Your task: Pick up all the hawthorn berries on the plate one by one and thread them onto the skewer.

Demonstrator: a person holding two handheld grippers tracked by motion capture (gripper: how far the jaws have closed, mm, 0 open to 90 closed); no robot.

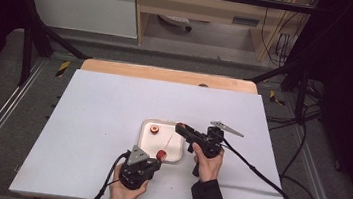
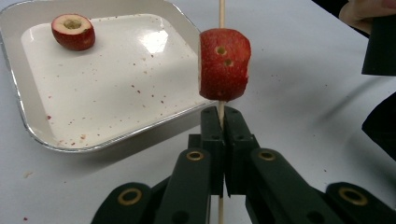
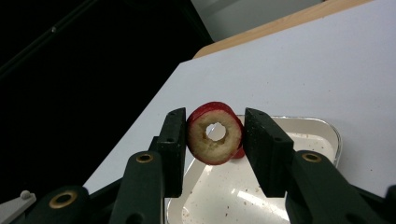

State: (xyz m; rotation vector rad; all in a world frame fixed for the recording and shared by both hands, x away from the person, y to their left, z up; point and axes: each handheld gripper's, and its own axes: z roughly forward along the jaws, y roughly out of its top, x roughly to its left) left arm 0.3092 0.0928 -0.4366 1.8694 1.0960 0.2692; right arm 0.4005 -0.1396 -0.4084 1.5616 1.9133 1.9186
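A white table top (image 1: 100,136) carries a shallow white tray (image 1: 147,149) with a metal rim, set near the middle toward the person's side and speckled with small red crumbs. The left gripper (image 1: 153,163), held in the person's left hand (image 1: 126,194), lies at the tray's near edge; in the left gripper view its jaws are pressed together on a thin wooden skewer (image 2: 221,14), which runs straight up between them and through a red cored fruit piece (image 2: 224,64) sitting just above the jaw tips, two small holes showing in its skin. The right gripper (image 1: 180,127), in the person's right hand (image 1: 207,163), reaches in over the tray's right side; in the right gripper view its jaws are closed to a narrow gap on a red fruit ring (image 3: 215,134), cut face and hollowed centre turned to the camera, held above the tray. A third cored fruit (image 2: 73,31), smallest in the left gripper view, rests alone in the tray's far corner, well apart from the skewered piece
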